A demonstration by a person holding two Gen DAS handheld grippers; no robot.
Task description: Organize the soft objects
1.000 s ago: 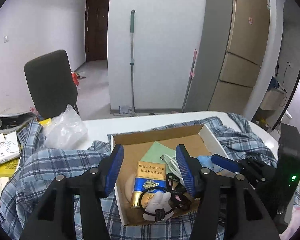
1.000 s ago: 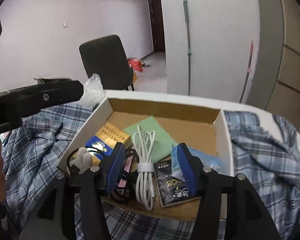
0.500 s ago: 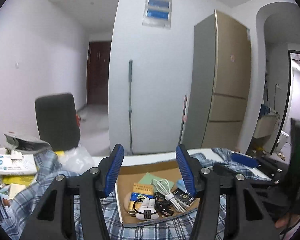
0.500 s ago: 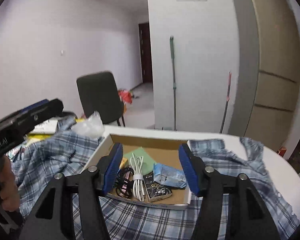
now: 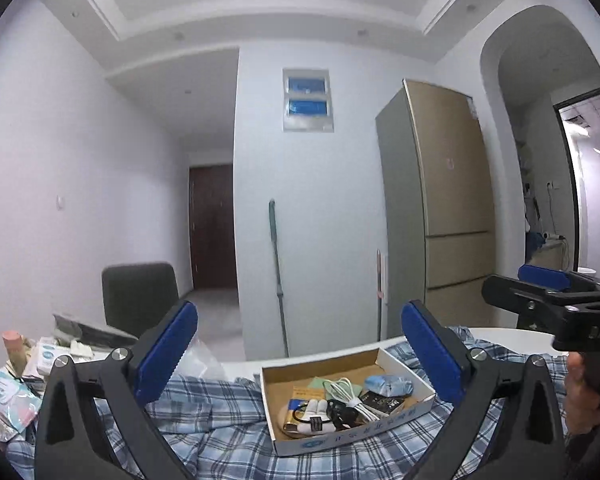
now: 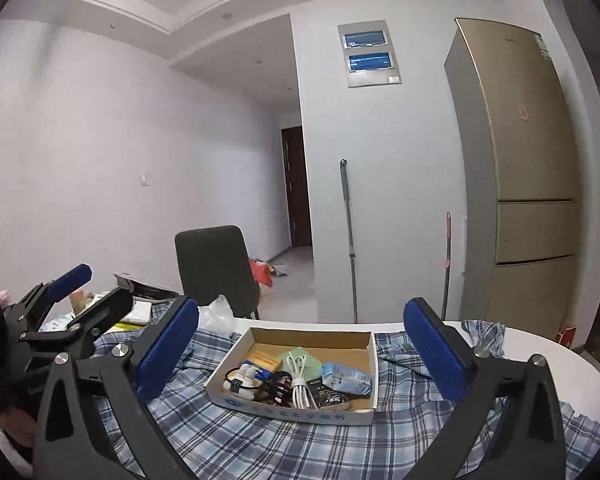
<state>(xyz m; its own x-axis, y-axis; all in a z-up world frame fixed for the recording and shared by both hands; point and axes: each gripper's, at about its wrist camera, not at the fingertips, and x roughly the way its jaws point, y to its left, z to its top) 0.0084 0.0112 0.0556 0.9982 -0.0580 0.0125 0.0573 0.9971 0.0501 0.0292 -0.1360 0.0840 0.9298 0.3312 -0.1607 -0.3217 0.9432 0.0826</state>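
The cardboard box (image 6: 296, 376) of small soft things sits on the plaid shirt (image 6: 300, 440) spread over the tabletop (image 6: 560, 364), below and ahead of both pairs of fingers, its long side running across the right wrist view. The right gripper (image 6: 300, 352) frames the box squarely between its spread blue pads, holding nothing. The left gripper (image 5: 300, 356) is equally wide open and empty, with the box ahead and slightly right of its centre. Both look well apart from the box; the right seems better aligned, so it probably suits the next reach. Compared with a second ago, both grippers have pulled up and back from the box, and their fingers stand much wider.
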